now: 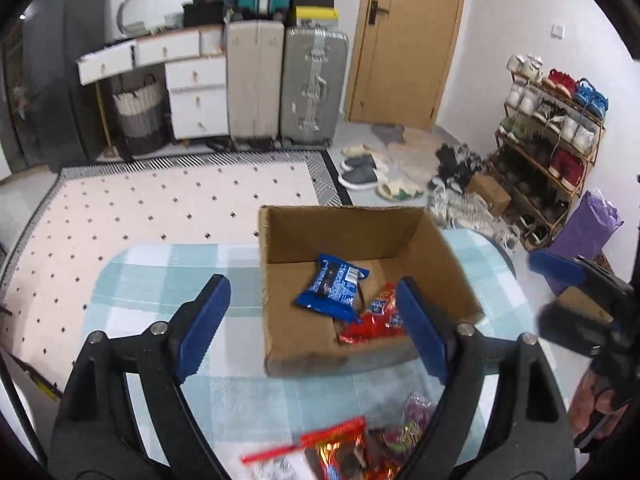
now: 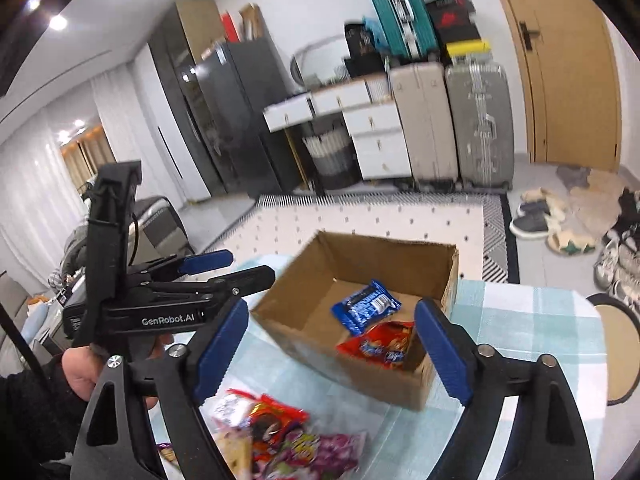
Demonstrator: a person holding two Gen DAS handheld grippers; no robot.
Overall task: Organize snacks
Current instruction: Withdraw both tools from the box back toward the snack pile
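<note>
One cardboard box (image 1: 360,236) at frame centre holds two packets: one blue (image 1: 330,286), one red (image 1: 376,320).

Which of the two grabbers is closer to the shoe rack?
Right. The right gripper is on the shoe rack side of the cardboard box; the left gripper is on its opposite side.

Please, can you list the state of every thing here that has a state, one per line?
Cardboard box: open, holds two packets.
Blue packet: sealed, inside box.
Red packet: sealed, inside box.
Snack pile: loose on table.
Left tool: open, empty.
Right tool: open, empty.
Door: closed.
</note>
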